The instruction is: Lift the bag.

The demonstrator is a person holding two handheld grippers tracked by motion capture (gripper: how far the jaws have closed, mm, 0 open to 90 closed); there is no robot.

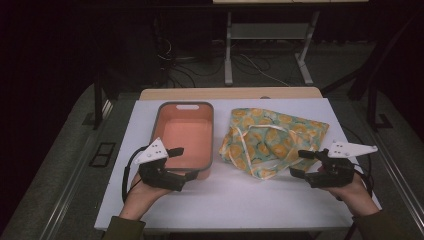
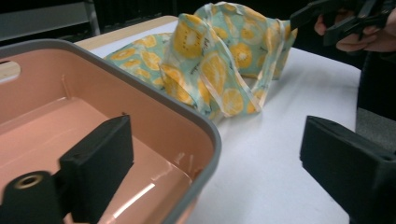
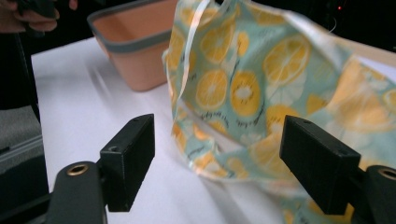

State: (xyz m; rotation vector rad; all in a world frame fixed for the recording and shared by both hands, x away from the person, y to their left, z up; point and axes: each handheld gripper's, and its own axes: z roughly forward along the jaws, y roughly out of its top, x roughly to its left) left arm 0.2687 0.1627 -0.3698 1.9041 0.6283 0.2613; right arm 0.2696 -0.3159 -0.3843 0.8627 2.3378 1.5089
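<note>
Right now my left tongs (image 1: 181, 162) gape across the pink tub's (image 1: 186, 134) near rim, while my right tongs (image 1: 301, 163) stand apart beside the citrus-print bag (image 1: 272, 140) on the table (image 1: 240, 200).

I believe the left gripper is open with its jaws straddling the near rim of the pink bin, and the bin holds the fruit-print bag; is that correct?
Not quite: the pink bin is empty, as the high view shows. The fruit-print bag lies on the white table beside the bin, to its right. The rest holds: the left gripper is open with its jaws straddling the bin's near rim.
</note>
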